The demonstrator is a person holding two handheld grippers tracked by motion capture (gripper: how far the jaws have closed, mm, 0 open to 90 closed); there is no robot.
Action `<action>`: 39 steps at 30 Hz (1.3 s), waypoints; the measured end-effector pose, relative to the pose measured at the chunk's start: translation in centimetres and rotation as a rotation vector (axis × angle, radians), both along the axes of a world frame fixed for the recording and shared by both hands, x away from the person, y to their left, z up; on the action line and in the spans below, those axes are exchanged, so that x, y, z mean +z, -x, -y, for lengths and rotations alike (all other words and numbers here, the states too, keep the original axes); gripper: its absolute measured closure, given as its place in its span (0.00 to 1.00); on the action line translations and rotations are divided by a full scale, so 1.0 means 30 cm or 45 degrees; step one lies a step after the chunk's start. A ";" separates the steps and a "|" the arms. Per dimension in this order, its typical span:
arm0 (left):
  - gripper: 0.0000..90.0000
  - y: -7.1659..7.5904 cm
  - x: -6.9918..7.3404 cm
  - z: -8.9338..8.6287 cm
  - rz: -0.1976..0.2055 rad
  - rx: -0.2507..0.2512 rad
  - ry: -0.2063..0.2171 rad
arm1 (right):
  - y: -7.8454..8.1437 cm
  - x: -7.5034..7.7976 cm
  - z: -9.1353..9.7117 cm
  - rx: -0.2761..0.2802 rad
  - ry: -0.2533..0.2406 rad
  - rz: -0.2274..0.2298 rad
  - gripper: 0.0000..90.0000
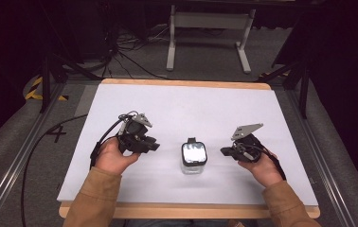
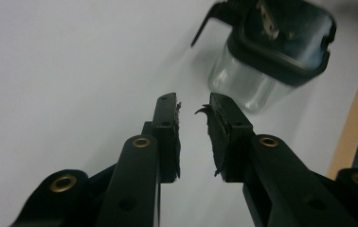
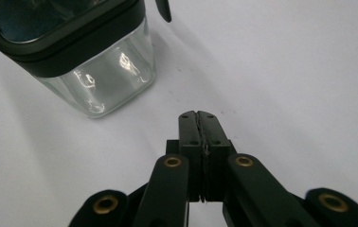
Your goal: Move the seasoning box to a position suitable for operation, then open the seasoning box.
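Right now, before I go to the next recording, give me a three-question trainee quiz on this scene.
1. True or false: the right gripper is shut with nothing between its jaws.
2. Where does the jar stand? A) between the two grippers B) at the table's far edge C) inside the left gripper
3. Fill in: the jar is clear glass with a ____ lid.

Key: 1 true. 2 A: it stands on the white table, apart from both grippers. 3 black, closed on the jar.
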State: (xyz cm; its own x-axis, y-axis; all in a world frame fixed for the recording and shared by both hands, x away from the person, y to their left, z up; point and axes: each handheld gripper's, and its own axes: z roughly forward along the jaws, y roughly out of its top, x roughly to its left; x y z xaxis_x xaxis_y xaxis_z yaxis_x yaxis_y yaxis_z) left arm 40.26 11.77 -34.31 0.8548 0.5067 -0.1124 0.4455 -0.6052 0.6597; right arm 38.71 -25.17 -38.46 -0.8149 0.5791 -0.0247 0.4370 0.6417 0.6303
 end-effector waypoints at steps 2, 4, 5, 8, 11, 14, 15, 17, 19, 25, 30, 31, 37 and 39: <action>0.84 -0.003 0.012 0.015 0.030 -0.003 0.046 | 0.008 0.003 0.015 -0.021 -0.003 0.005 1.00; 0.85 -0.011 0.020 0.027 0.052 0.007 0.094 | 0.015 0.004 0.027 -0.039 -0.010 0.009 1.00; 0.87 -0.020 0.025 0.031 0.050 0.017 0.112 | 0.019 0.005 0.033 -0.044 -0.010 0.014 1.00; 0.89 -0.044 0.028 0.052 0.013 0.034 0.154 | 0.027 0.010 0.045 -0.060 -0.020 0.029 1.00; 0.93 -0.058 0.034 0.072 -0.004 -0.002 0.179 | 0.032 0.012 0.053 -0.064 -0.024 0.045 1.00; 0.94 -0.072 0.036 0.088 -0.024 -0.040 0.228 | 0.036 0.014 0.057 -0.072 -0.026 0.043 1.00; 0.94 -0.077 0.037 0.096 -0.035 -0.048 0.250 | 0.037 0.015 0.058 -0.073 -0.026 0.045 1.00; 0.94 -0.089 0.038 0.114 -0.039 -0.073 0.249 | 0.044 0.016 0.060 -0.081 -0.034 0.057 1.00; 0.94 -0.101 0.036 0.136 -0.034 -0.091 0.248 | 0.048 0.015 0.063 -0.084 -0.028 0.059 1.00; 0.91 -0.117 0.003 0.218 -0.017 -0.149 0.168 | 0.058 0.009 0.074 -0.090 -0.033 0.055 0.99; 0.94 -0.137 -0.022 0.260 -0.048 -0.177 0.196 | 0.072 0.002 0.086 -0.104 -0.037 0.055 0.99; 0.96 -0.138 -0.022 0.264 -0.039 -0.191 0.182 | 0.076 0.001 0.088 -0.109 -0.040 0.051 0.99; 0.95 -0.139 -0.034 0.284 -0.033 -0.204 0.178 | 0.080 -0.003 0.090 -0.110 -0.040 0.044 0.99; 0.95 -0.144 -0.040 0.287 -0.038 -0.202 0.192 | 0.079 -0.006 0.090 -0.108 -0.040 0.042 0.99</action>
